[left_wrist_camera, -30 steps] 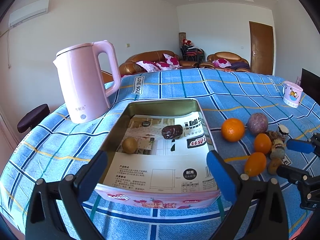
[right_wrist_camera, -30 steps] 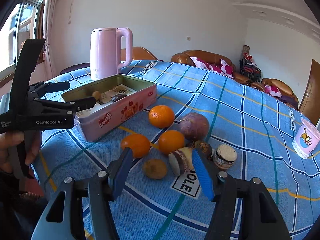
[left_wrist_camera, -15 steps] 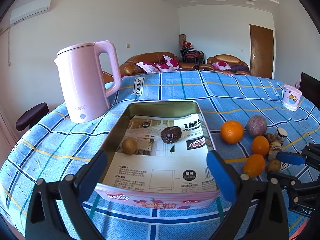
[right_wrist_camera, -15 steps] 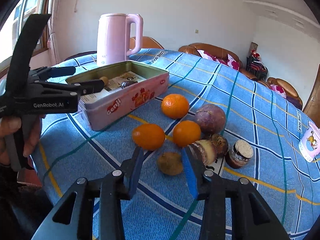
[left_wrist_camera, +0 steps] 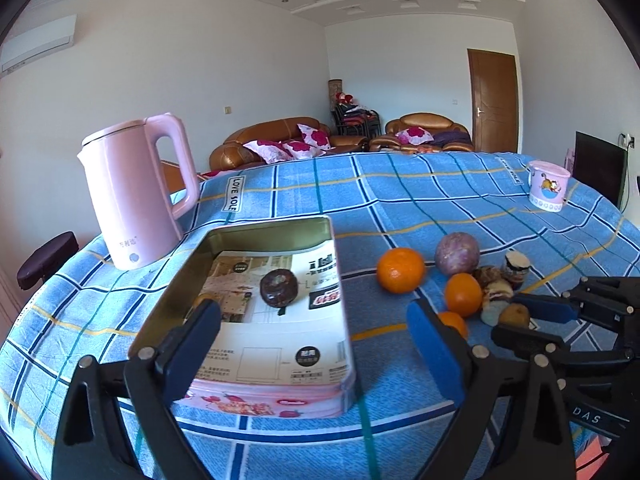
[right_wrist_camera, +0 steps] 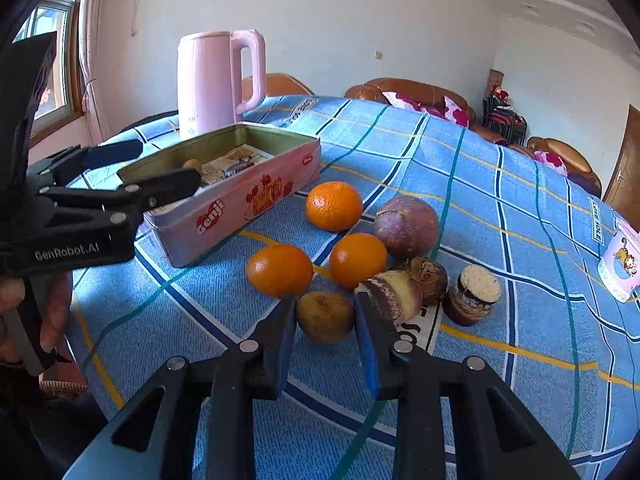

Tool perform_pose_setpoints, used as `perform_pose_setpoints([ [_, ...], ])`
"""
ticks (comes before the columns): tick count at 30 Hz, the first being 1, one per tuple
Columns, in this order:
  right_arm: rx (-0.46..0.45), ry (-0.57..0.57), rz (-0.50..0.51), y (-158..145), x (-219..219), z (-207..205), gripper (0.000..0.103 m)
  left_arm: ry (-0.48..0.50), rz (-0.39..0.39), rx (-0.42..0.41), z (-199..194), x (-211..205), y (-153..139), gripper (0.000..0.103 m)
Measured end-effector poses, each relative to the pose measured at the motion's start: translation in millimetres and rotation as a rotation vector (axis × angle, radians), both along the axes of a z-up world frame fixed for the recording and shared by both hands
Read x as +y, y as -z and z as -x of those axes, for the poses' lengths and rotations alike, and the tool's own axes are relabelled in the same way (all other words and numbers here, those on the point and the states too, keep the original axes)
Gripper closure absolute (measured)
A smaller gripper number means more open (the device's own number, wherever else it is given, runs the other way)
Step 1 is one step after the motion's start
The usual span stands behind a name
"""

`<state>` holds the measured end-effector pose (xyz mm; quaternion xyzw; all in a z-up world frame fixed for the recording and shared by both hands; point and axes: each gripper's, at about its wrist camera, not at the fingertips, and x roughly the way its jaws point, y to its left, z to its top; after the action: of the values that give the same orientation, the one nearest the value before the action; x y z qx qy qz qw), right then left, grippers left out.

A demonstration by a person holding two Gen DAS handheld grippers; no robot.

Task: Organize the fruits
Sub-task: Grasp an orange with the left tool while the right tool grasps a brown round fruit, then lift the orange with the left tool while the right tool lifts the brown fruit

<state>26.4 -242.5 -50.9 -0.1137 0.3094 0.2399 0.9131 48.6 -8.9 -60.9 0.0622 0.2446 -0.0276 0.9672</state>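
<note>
Right wrist view: right hand-held gripper (right_wrist_camera: 325, 320) clamps the kiwi (right_wrist_camera: 325, 317), oranges crowding its far side.

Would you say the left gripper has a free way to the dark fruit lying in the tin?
Probably yes. The tin has no lid, the dark fruit lies on the paper with space around it, and the left gripper, its jaws wide though closing slightly, is right in front. Only the near wall must be cleared.
</note>
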Motion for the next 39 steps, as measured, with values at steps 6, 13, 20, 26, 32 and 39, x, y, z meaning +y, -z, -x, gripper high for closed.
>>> perform_pose_setpoints([
  [6,-0.102,0.126,-0.071,-11,-37,11,0.072,0.112,-0.064,0.018,0,-44,2,0.013],
  [13,-0.073,0.228,-0.133,-10,-73,-3,0.072,0.202,-0.076,0.151,-20,-73,12,0.027],
  [20,-0.066,0.234,-0.129,-10,-74,-7,0.072,0.222,-0.051,0.285,-37,-77,28,0.044],
  [26,-0.097,0.238,-0.096,-14,-71,-11,0.072,0.219,-0.021,0.344,-45,-76,34,0.051],
  [32,-0.044,0.223,-0.098,-9,-71,-17,0.072,0.229,0.024,0.374,-48,-71,37,0.064],
  [39,-0.036,0.214,-0.115,-8,-72,-15,0.072,0.211,0.038,0.312,-43,-66,31,0.065],
])
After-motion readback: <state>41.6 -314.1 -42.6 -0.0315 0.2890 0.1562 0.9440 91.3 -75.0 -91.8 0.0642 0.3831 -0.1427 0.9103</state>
